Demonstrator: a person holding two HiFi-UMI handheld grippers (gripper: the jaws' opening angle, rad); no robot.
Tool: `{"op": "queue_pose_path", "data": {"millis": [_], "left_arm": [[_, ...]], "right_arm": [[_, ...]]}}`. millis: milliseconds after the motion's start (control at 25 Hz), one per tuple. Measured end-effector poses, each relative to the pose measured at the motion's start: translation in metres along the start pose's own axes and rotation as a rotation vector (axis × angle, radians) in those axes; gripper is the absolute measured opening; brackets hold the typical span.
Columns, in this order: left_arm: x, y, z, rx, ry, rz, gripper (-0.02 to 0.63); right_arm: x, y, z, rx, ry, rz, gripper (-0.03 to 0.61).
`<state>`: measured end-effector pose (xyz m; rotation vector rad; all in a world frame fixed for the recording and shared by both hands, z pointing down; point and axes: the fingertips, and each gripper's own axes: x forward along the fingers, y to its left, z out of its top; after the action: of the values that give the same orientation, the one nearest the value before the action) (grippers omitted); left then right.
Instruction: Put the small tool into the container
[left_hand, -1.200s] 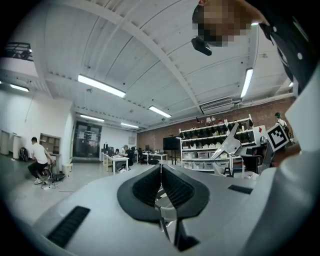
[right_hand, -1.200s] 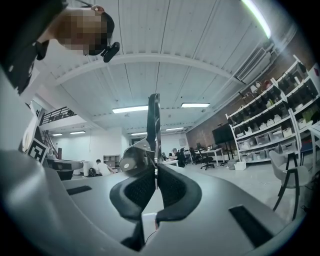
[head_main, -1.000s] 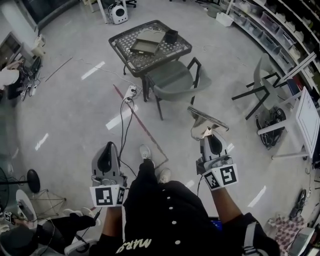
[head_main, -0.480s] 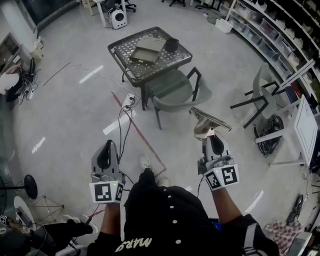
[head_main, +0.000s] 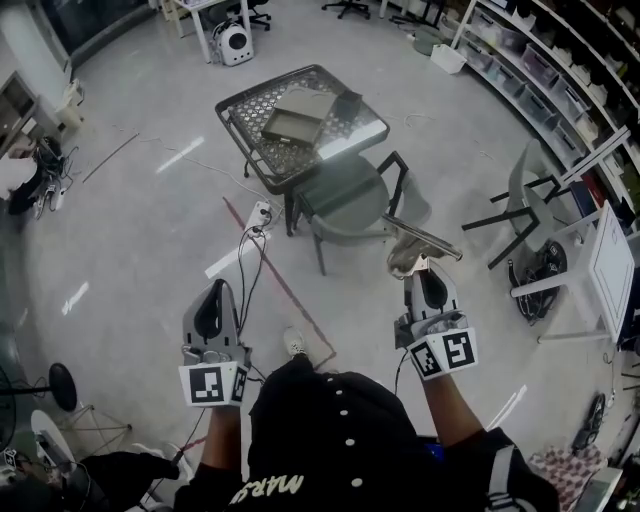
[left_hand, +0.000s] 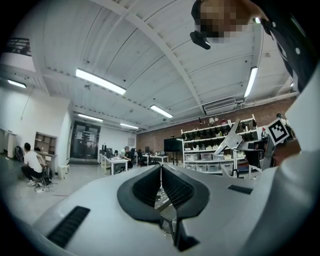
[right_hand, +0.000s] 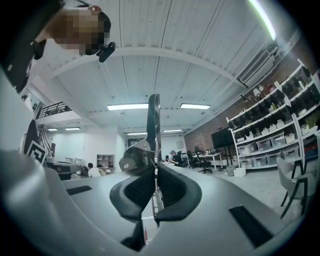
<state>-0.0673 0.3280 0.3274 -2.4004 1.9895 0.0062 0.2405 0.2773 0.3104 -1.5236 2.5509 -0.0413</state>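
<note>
**Small metal tool pinched in the right gripper, well short of the table**

The small metal tool (head_main: 416, 243) was held at the near right of the scene, clamped between the jaws of the right gripper (head_main: 421, 274). It was carried in the air above the floor, with its flat shiny blade lying crosswise past the jaw tips. In the right gripper view the tool (right_hand: 154, 131) was seen edge-on as a thin upright strip. A rounded metal part with a spring sat at its left, and the dark pads of the right gripper (right_hand: 155, 176) were pressed onto it from both sides.

The left gripper (head_main: 214, 298) was held level with it at the near left. In its own view the jaws of the left gripper (left_hand: 161, 181) were brought together, and nothing was seen between them.

Farther off, near the middle of the scene, a grey armchair (head_main: 352, 195) was pushed up against a dark mesh-topped table (head_main: 243, 103). On the table a shallow grey tray (head_main: 287, 124) was set, with a flat grey panel (head_main: 306, 100) just beyond it and a small black box (head_main: 347, 103) at its right. The tool was well apart from all of these.

A white power strip (head_main: 261, 213) with cables was laid on the floor left of the chair. Shelving (head_main: 560, 60) was ranged along the far right.
</note>
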Motion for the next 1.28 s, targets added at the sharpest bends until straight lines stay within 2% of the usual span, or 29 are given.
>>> {"op": "queue_pose_path", "data": {"millis": [600, 1040, 1280], "left_arm": [[0.067, 0.083, -0.009, -0.022, -0.005, -0.028, 0.032], [0.091, 0.121, -0.021, -0.034, 0.015, -0.051, 0.032], [0.117, 0.131, -0.026, -0.034, 0.022, -0.046, 0.032]], "right_arm": [[0.101, 0.022, -0.014, -0.020, -0.005, -0.026, 0.018], [0.141, 0.034, -0.034, -0.008, 0.020, -0.047, 0.018], [0.174, 0.024, -0.040, -0.006, 0.017, -0.048, 0.017]]}}
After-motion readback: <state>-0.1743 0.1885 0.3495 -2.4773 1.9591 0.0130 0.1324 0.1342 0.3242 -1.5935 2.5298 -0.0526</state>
